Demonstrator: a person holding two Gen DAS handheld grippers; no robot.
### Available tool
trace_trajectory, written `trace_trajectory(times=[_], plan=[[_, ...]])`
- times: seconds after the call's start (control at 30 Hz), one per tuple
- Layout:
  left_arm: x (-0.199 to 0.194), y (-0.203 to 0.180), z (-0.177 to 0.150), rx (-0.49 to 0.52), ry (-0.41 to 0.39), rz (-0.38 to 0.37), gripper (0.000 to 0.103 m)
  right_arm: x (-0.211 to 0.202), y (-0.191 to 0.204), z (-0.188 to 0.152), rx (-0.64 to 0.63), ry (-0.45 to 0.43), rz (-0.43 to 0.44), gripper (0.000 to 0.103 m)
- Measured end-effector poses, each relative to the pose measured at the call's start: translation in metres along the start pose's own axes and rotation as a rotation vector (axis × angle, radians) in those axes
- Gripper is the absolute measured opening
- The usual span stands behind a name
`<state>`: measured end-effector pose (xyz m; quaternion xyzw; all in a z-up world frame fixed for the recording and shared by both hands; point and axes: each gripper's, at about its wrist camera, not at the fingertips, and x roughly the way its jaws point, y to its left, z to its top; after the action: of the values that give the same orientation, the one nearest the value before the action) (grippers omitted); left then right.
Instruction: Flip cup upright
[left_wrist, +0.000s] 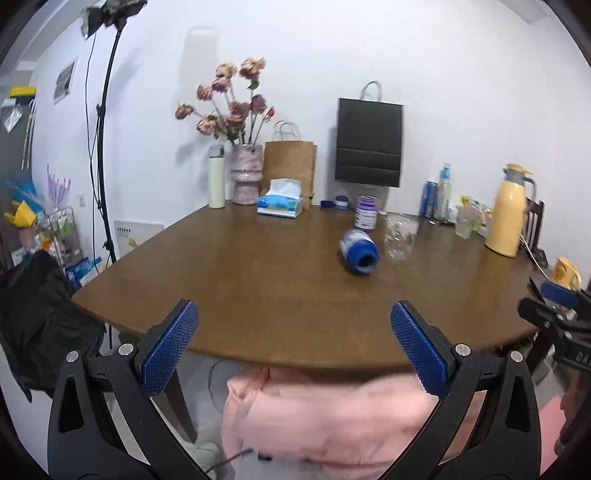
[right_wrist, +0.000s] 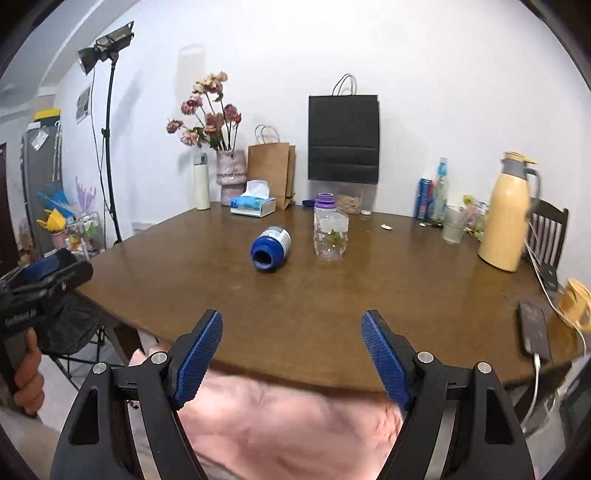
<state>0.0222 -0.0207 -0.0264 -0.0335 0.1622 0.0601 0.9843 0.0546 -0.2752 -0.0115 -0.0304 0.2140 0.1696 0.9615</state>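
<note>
The blue cup (right_wrist: 270, 249) lies on its side ahead-left of the wide-spread right gripper (right_wrist: 291, 354) — probably light, stiff, slippery — so grasp its body; the left gripper (left_wrist: 293, 345) is spread too.

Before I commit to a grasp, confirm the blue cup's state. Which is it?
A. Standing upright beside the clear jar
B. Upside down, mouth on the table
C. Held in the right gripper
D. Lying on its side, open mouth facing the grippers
D: the blue cup lies on its side on the table, its dark open mouth turned toward the cameras, left of the clear jar; the left gripper and the right gripper are both open and empty.
</note>
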Motion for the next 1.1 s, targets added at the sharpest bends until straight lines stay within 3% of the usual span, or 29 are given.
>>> trace_trajectory(times=[0.1,0.23,1.1], plan=[[-0.019,-0.012,-0.004,0.072,-0.090,0.013,0.103,-0.014,0.006,-0.012,0.038,-0.006,0.073,0.083],[-0.026,-0.023,-0.003,0.110,-0.132,-0.012,0.103,-0.017,0.014,-0.009,-0.013,-0.026,0.059,0.083],[-0.028,-0.013,0.003,0.121,-0.174,-0.004,0.103,-0.023,0.008,-0.008,0.006,-0.054,0.059,0.083]])
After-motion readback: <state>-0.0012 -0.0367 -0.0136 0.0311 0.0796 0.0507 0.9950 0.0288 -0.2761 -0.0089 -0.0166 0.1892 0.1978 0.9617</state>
